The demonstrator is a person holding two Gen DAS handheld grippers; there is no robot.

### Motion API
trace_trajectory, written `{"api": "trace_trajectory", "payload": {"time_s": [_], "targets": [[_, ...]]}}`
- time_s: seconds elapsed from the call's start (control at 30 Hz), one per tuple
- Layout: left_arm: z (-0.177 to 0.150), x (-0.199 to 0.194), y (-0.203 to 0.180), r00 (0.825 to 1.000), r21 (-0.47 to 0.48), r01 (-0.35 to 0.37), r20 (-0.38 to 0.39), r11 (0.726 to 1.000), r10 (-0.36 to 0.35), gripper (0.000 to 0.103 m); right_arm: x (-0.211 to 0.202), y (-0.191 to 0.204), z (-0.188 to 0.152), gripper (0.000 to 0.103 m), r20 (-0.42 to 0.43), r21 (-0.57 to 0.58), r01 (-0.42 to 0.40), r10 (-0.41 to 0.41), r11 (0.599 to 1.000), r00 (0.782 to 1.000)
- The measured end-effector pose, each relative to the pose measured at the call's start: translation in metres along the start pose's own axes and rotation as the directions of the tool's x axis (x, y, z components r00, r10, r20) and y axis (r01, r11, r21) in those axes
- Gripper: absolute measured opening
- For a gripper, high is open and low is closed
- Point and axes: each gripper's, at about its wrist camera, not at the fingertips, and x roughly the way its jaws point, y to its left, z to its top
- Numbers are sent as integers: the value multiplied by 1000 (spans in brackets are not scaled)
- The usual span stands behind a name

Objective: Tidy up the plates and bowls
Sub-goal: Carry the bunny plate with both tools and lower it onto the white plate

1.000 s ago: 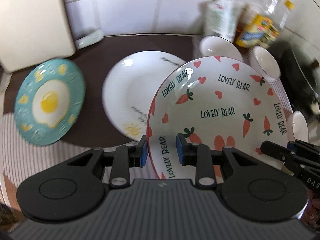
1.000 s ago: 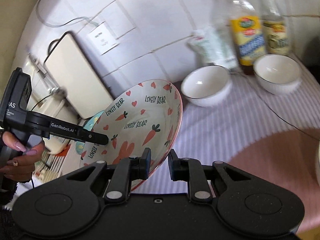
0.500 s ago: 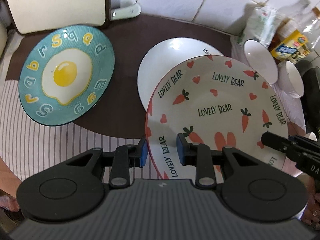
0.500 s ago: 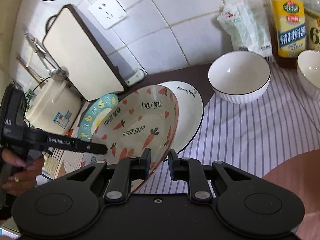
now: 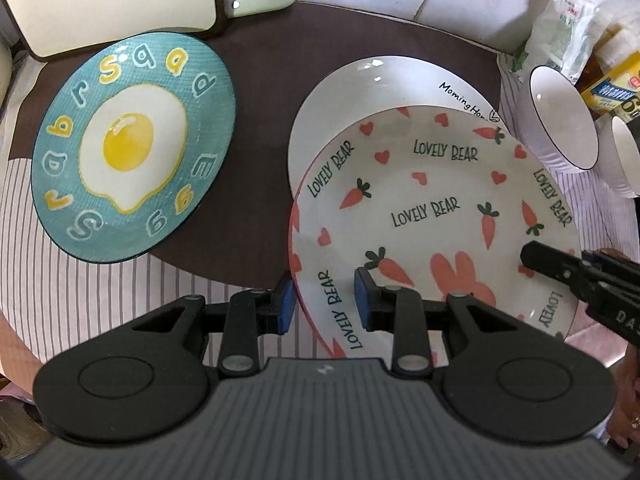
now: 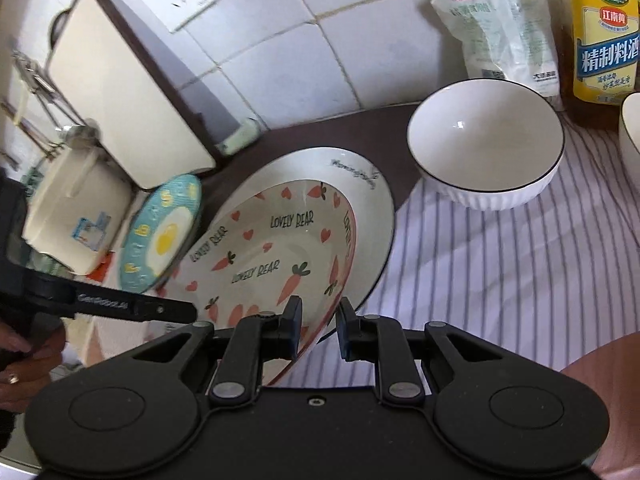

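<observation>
Left gripper [image 5: 325,305] is clamped on the near rim of the carrot plate [image 5: 436,216]; right gripper [image 6: 319,327] is clamped on the same plate's opposite rim. The carrot plate sits over the white plate [image 5: 360,92], overlapping most of it; whether they touch cannot be told. Egg plate [image 5: 132,144] lies apart on the brown mat [image 5: 260,128]. Two white bowls stand on the striped desk cloth [image 6: 500,280]: bowl [image 6: 486,142], second bowl [image 5: 622,156] beside it
</observation>
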Motion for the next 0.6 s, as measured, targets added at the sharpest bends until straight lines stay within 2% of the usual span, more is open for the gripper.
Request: {"api": "trace_trajectory", "payload": {"time_s": [0.13,0.33,0.5,0.6], "targets": [[3,3,-5,1000,4,-19,-1,1000,19,29,8,7,6,23,-21,-48,75,-76,996,997],[5,5,-6,1000,-10,-26,-2,1000,26,28,12,10,10,24,-23,-36,115,-116,993,993],[6,7,-9,999,-9,-36,12,999,36,28,18,24,7,31,-18,-100,189,-192,977,981],[11,9,-8,999,-40,-50,-3,998,50,28,19,29,6,34,-5,-131,212,-215,968,977]]}}
